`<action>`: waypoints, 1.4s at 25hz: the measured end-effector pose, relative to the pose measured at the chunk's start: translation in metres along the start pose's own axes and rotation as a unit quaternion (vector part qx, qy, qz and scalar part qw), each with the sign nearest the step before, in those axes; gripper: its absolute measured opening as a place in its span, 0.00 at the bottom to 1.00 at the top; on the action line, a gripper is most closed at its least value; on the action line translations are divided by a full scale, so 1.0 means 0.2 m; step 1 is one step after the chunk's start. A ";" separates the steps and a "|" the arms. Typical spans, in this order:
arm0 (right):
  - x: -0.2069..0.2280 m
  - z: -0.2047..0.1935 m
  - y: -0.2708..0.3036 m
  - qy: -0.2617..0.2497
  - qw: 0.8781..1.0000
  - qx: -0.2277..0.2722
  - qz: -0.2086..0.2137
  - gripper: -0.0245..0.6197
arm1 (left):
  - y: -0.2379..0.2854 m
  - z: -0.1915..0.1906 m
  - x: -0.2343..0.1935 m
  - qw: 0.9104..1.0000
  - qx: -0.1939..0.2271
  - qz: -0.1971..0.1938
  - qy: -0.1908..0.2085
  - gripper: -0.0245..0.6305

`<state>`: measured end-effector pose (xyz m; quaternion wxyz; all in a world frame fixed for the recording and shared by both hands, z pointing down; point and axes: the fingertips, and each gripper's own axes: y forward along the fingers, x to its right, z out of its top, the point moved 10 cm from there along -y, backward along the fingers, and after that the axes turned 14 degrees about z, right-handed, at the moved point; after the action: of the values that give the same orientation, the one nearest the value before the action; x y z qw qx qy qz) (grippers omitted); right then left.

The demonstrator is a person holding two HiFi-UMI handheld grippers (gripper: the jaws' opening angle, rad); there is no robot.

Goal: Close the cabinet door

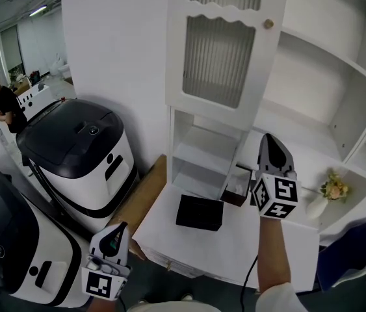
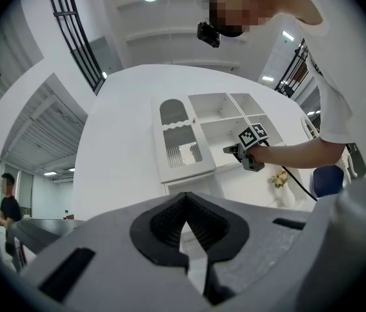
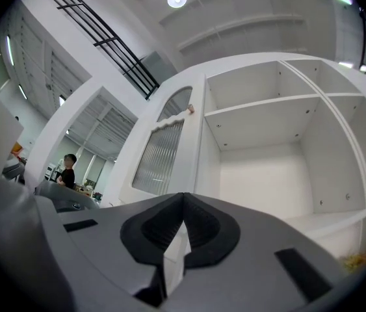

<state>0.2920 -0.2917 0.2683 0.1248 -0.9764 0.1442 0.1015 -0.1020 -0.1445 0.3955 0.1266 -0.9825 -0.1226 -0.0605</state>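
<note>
Right gripper (image 1: pixel 268 139) is up before the shelves, its 2 jaws together on nothing, probably to push rather than grab. Cabinet door (image 1: pixel 215 51) stands swung open just up-left. Left gripper (image 1: pixel 119 231) hangs low, likewise closed and empty.

Grey left gripper (image 1: pixel 119 227) and right gripper (image 1: pixel 267 138) each bear a white cube (image 1: pixel 275 197) with black square markers; black cable (image 1: pixel 250 281); white short sleeve (image 2: pixel 333 112).

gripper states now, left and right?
Left gripper: closed, holding nothing.
Right gripper: closed, holding nothing.
</note>
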 end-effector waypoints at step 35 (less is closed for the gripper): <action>-0.67 -0.08 -0.74 0.001 0.997 -0.068 0.026 0.04 | -0.22 -0.05 -0.35 1.000 0.002 0.010 0.000 0.04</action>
<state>0.2143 -0.1248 0.3457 0.0550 -0.9787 0.1623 0.1134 -0.1821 -0.1213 0.4041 0.1294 -0.9834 -0.1130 -0.0586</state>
